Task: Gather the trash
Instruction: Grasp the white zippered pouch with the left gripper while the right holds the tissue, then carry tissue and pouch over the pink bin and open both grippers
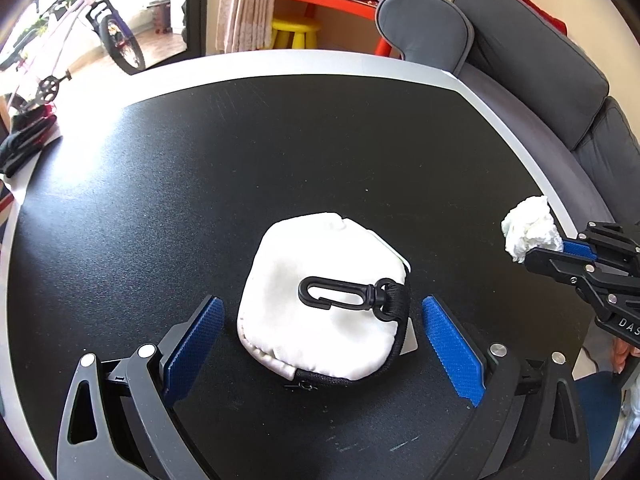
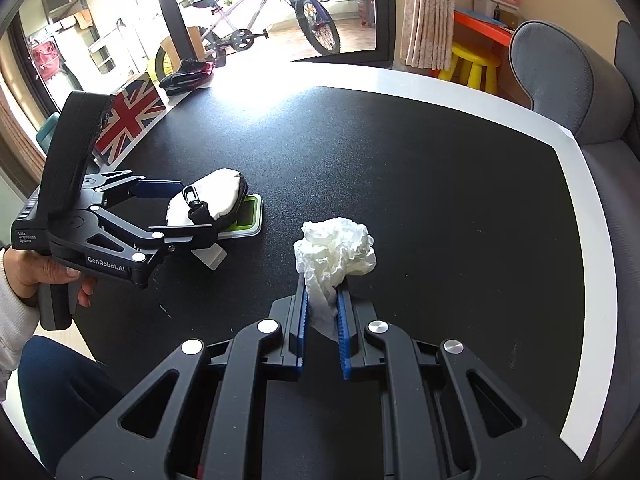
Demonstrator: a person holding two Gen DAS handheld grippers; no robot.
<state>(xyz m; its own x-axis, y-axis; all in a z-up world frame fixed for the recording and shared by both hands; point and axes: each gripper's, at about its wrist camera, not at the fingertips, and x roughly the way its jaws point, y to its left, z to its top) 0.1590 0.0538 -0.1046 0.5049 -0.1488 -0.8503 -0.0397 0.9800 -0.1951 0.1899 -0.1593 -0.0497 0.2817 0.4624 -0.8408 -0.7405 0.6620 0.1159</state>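
Right gripper (image 2: 322, 300) pinches crumpled tissue (image 2: 336, 246); left gripper (image 1: 322, 320) straddles pouch (image 1: 320, 300).

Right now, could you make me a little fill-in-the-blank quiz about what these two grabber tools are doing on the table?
1. The right gripper is shut on a crumpled white ____.
2. The left gripper stands ____ around the white pouch.
3. The clip on the pouch is coloured ____.
4. The pouch lies partly on a flat ____-faced card.

Missing words: tissue; open; black; green
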